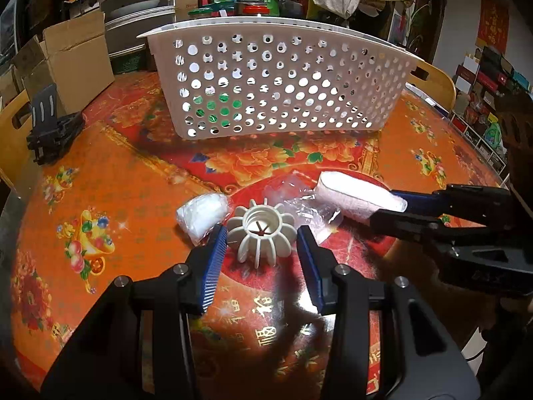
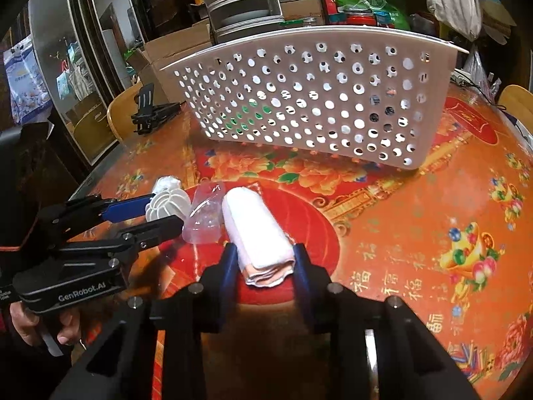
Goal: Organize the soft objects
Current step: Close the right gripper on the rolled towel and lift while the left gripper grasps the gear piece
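On counter (image 1: 140, 173): basket (image 1: 273, 80) at back; in front, L to R: wrapped bundle (image 1: 201, 215), ribbed ball (image 1: 261, 233), plastic bag (image 1: 299, 203), rolled towel (image 1: 356, 196).

My right gripper (image 2: 265, 260) has both blue pads pressed against the near end of a rolled white towel (image 2: 256, 230), which lies on the red-and-orange tablecloth (image 2: 399, 233). Just left of the roll sits crumpled clear plastic wrap (image 2: 205, 220). My left gripper (image 2: 160, 215) comes in from the left, fingers either side of a white ribbed plastic ball (image 2: 170, 205); a hand (image 2: 40, 330) grips its handle. A small white bundle (image 2: 168, 183) lies behind the ball. Farther back stands a white perforated basket (image 2: 309, 100), something green showing through its holes.
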Tool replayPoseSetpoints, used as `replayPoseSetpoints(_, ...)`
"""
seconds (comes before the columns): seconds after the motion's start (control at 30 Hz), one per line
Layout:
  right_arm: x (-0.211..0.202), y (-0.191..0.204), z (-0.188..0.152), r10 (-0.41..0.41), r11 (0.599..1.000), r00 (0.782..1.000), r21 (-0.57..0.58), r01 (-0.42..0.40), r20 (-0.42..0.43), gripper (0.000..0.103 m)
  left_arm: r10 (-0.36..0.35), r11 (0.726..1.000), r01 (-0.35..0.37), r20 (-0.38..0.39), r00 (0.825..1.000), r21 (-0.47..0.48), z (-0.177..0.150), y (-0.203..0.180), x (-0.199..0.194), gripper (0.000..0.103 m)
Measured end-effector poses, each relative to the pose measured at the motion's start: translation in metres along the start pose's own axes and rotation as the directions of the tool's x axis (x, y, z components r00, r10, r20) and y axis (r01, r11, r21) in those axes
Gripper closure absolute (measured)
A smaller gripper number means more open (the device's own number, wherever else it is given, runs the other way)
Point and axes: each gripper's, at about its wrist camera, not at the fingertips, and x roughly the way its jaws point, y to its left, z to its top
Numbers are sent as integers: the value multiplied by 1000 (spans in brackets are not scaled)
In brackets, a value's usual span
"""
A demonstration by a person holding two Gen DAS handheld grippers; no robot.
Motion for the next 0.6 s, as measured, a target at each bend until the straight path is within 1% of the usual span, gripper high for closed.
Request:
replayPoseSetpoints(0.07,-1,2,-1,-1,1000,1000,-11,1,9,71,-3,1000,3,3,1000,-10,0,2,-1,62)
replayPoseSetpoints(0.13,-5,3,-2,-2,1000,1000,-13,2,31,72,-12,1000,12,27,1000,-18,0,4,-5,62)
replayPoseSetpoints(0.3,-15,-4,-4,19,1000,996,14,-21,85,73,-43,999,44,64,997,-22,-1,7,-13,62)
replayPoseSetpoints(0.6,-27,-6,-6,21,1000,990,14,-23,139,74,-61,997,63,82,995,-32,-2,8,-18,62)
